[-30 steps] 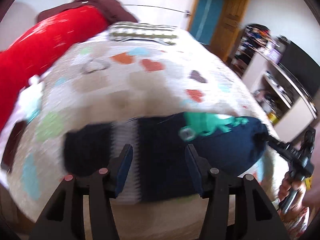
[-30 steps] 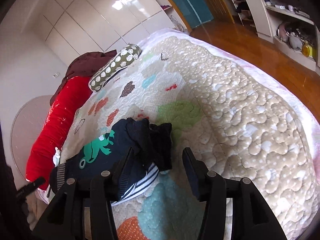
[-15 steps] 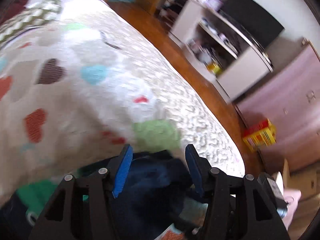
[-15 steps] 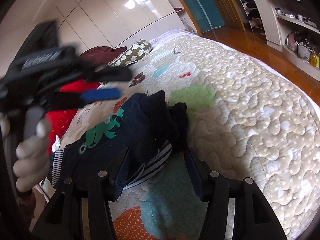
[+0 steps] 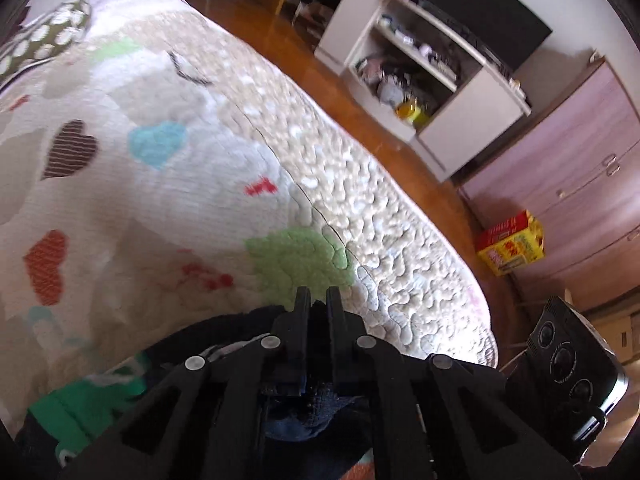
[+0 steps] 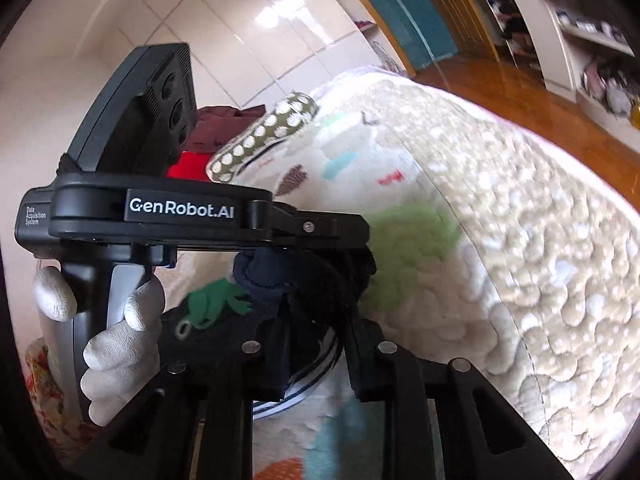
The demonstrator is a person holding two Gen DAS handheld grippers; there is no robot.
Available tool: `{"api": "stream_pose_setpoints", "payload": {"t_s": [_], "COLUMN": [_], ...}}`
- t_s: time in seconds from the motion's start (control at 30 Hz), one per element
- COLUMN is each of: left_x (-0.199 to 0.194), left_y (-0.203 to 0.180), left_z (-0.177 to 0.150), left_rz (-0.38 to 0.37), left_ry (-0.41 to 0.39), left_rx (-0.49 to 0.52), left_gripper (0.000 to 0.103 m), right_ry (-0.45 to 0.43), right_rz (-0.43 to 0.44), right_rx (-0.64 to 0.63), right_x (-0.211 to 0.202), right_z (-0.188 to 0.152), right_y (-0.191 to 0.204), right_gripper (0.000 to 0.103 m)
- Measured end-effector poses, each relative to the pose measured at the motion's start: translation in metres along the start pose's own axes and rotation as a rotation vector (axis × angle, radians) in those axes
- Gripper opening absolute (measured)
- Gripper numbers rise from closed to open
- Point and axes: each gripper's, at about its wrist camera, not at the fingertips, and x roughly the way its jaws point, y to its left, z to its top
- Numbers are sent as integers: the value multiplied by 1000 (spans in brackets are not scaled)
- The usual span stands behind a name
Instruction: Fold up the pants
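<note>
Dark navy pants with a green frog print and a striped cuff lie bunched on the quilted bed. My left gripper is shut on a fold of the pants at their bunched end; it also shows in the right wrist view, held by a white-gloved hand. My right gripper is narrowed around dark fabric of the same bunch, which fills the gap between its fingers.
A dotted olive pillow and red bedding lie at the head of the bed. Beyond the bed's edge are wooden floor, a white shelf unit, a yellow box and lilac drawers.
My left gripper swung over to the bunched end of the pants and closed on it. My right gripper moved in and narrowed around the same bunch.
</note>
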Motion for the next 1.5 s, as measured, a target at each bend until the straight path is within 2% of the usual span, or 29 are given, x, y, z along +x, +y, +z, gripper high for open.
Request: {"api": "stream_pose_setpoints", "payload": {"t_s": [0.13,0.23,0.33,0.4,0.43,0.47,0.53,0.6,0.63,0.67,0.73,0.8,0.9,0.97,1.07,1.13,1.27,1.37,1.47,1.5], "left_x": [-56,-95,-132,-155,-166,-178,-206,-221,-225,-224,-225,-227,-243,-254,-265,-266,-252,-249,-252,-253], "left_y": [19,54,97,112,117,122,131,137,143,147,153,158,171,182,197,206,219,223,227,228], "left_z": [-22,-50,-101,-133,-149,-168,-211,-243,-259,-270,-285,-295,-318,-333,-351,-360,-363,-365,-372,-374], "left_rz": [49,113,161,183,190,200,215,220,221,227,262,311,374,392,406,401,347,336,341,348], "left_ry": [-134,-224,-272,-299,-316,-342,-417,-457,-469,-468,-452,-452,-486,-519,-560,-568,-557,-560,-567,-566], "left_rx": [-37,-161,-348,-416,-440,-472,-539,-593,-635,-659,-690,-706,-753,-801,-855,-884,-914,-918,-931,-933], "left_gripper": [7,12,24,26,33,44,53,56,56,56,56,57,57,57,58,58,58,58,58,58], "right_ry": [2,45,150,266,312,315,314,299,283,263,237,232,245,280,380,379,393,329,267,251], "right_rz": [51,107,174,201,203,202,205,184,167,140,44,-8,-39,-55,-90,-94,-104,-161,-170,-169], "right_rx": [-97,-192,-263,-270,-277,-294,-323,-331,-331,-331,-342,-349,-337,-339,-344,-330,-311,-363,-418,-439], "right_x": [1,16,48,73,78,74,62,44,32,27,24,31,61,85,115,119,110,87,65,63], "right_z": [9,7,-8,-21,-29,-35,-37,-37,-41,-35,-26,-22,-14,-16,-29,-28,-21,-18,-20,-21], "right_y": [44,86,118,130,134,137,137,137,132,132,135,141,148,150,148,145,143,155,175,182], "right_gripper": [24,29,48,48,48,48,48,48,45,31,16,16,16,16,16,16,20,26,39,40]}}
